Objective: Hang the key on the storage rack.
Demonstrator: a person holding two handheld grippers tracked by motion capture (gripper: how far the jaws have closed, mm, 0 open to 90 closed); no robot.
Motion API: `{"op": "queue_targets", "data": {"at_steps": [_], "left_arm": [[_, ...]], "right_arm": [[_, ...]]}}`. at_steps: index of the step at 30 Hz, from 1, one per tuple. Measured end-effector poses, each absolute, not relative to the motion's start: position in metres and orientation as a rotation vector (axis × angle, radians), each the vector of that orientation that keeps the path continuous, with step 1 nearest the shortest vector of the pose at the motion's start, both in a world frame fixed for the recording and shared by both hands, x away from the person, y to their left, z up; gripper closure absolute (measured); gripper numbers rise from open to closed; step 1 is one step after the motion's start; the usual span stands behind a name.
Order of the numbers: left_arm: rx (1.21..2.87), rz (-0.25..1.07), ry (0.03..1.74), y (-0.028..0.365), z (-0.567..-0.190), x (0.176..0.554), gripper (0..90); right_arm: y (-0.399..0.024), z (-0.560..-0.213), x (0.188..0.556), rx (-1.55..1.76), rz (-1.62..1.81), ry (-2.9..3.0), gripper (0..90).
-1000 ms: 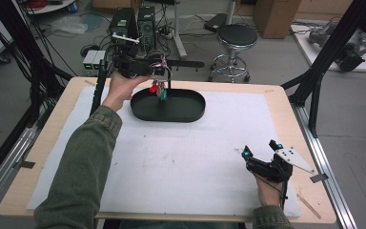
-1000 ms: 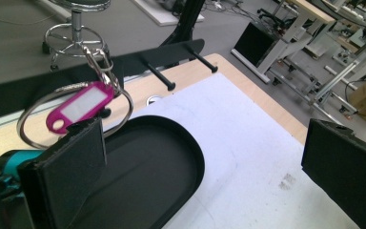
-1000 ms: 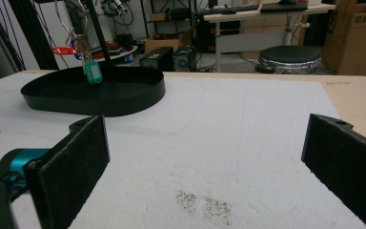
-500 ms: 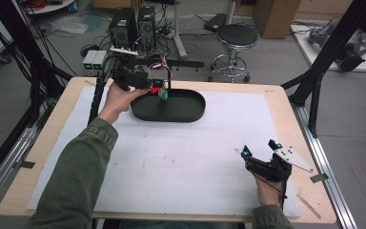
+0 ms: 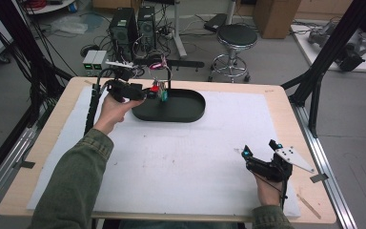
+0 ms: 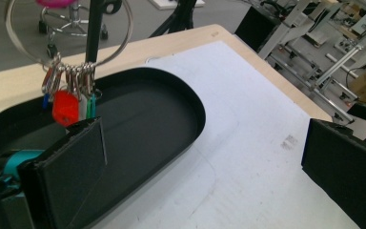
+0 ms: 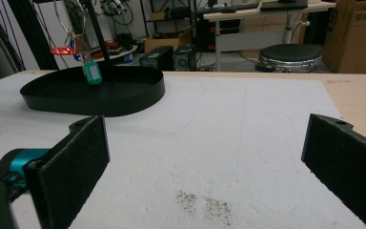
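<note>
Left claw (image 5: 148, 93) of mine sits up at eleven o'clock on the table (image 5: 267, 95), right at the near-left rim of the black oval tray (image 5: 181, 112), and its jaws are spread wide with nothing between them. Looking along that left claw (image 6: 195, 176), I see one jaw hanging over the tray's left end and the other out over the white mat (image 6: 248, 143), well clear of the tray wall. Just ahead of the near jaw hangs the bunch of key tags (image 6: 69, 102), a red one and a green one showing, clipped with several small rings onto a big wire ring (image 6: 124, 45) that loops round a black upright post (image 6: 94, 33). The tags dangle over the tray floor; I can't tell whether they touch it. From above, the bunch of tags (image 5: 159, 93) sits just at my left claw's tip, at the tray's far-left edge.

Right claw (image 5: 259, 150) rests down at five o'clock on the mat (image 5: 171, 162), well apart from the tray, jaws also wide open and holding nothing. Along this right claw (image 7: 205, 162) there's bare mat between the pads, with a small dark speckled smudge (image 7: 205, 206) just ahead. Farther off at eleven o'clock I see the tray (image 7: 95, 95) and a teal tag (image 7: 92, 72) hanging above it. A round stool (image 5: 237, 36) stands on the floor beyond the table at twelve o'clock.
</note>
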State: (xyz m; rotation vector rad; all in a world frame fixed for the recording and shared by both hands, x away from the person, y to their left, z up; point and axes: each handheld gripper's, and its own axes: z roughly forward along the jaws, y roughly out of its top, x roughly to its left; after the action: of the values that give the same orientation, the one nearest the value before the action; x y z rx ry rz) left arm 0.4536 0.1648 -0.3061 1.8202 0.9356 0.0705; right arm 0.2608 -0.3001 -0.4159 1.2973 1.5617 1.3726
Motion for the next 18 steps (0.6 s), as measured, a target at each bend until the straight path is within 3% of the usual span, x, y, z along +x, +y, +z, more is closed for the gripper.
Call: {"op": "queue_targets", "data": {"at_steps": [18], "left_arm": [[1.858,0.109,0.973,0.181,-0.328,0.436,1.7]], "right_arm": [[-0.299,-0.416,0.262,1.297,1.373,1.569,1.0]]}}
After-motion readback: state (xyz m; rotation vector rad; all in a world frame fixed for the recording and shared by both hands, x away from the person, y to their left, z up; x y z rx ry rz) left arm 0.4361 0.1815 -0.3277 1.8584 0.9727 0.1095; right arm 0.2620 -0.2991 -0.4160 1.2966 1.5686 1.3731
